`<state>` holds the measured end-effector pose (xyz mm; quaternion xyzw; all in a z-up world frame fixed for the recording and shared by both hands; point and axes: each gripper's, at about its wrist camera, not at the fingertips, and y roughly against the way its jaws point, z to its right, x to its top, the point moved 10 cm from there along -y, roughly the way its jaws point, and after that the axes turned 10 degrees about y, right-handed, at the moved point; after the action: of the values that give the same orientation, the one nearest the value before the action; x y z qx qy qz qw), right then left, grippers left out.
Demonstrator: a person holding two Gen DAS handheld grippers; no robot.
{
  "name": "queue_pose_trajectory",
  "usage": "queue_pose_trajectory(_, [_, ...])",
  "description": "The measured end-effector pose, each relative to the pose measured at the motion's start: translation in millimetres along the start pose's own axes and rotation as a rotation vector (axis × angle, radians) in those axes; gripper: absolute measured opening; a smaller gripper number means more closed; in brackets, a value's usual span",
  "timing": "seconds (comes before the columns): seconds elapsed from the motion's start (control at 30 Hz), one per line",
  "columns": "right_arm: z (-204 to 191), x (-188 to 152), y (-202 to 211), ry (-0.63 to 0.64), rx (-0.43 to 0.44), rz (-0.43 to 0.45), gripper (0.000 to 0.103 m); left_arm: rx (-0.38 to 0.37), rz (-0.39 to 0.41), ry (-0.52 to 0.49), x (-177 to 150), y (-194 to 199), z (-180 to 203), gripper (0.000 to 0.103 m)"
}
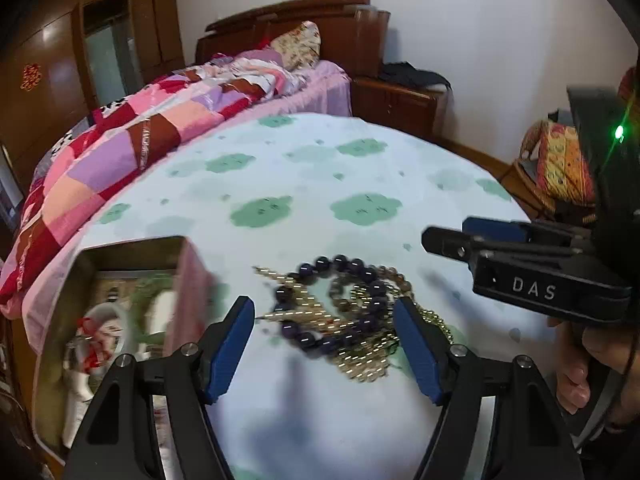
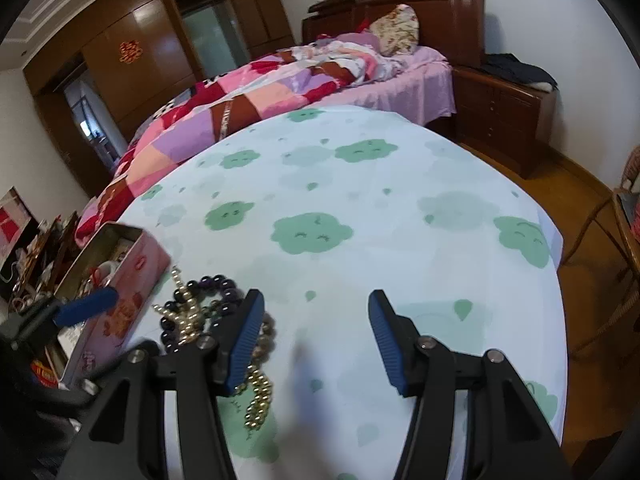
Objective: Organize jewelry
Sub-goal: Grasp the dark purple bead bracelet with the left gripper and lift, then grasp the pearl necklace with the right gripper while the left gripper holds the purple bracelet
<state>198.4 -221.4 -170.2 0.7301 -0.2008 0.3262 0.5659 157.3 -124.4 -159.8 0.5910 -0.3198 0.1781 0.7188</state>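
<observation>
Left tongs [image 1: 325, 344] gaping wide, gripping nothing, straddling bead tangle [image 1: 344, 312] | right tongs [image 2: 316, 340] half-open, empty, beside it | beads lying on tablecloth [image 1: 360, 168] near tin [image 1: 120, 304] | handling: limp, light, snag-prone; pinching thick dark strand [image 1: 316, 268] looking safest.

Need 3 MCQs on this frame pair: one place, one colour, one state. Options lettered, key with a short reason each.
1. Where is the jewelry pile relative to the tin box, seen from the left wrist?
A. inside it
B. to its right, on the cloth
C. on the bed

2. What colour are the large round beads?
A. dark purple
B. red
C. white

3. What is the state of the left gripper?
A. shut on the beads
B. open, straddling the pile
C. shut and empty

Key:
1 B, the pile lies on the cloud-print cloth beside the tin.
2 A, they read dark purple beside the gold chains.
3 B, both blue pads stand wide apart on either side of the pile.
</observation>
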Motion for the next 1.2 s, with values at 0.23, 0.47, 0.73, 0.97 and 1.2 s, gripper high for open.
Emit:
queue_pose_trajectory(0.23, [17,-6,-2,-0.067,-0.018,0.0,0.058,-0.025,-0.068,-0.015,-13,-24,14,0.043])
queue_pose_trajectory(0.47, [18,-7,-4,-0.085,-0.003,-0.012,0.058,-0.057,-0.056,-0.072,-17,-21,26,0.013])
queue_pose_trajectory(0.73, [21,-10,-6,-0.099,0.008,-0.027,0.058,-0.046,0.058,-0.02,-8,19,15,0.013])
queue_pose_trajectory(0.97, [18,-10,-6,-0.09,0.021,-0.027,0.058,-0.064,0.138,0.098,9,55,-15,0.013])
queue_pose_trajectory(1.2, [12,-8,-7,-0.077,0.043,-0.027,0.058,-0.074,0.187,0.162,22,74,-30,0.013])
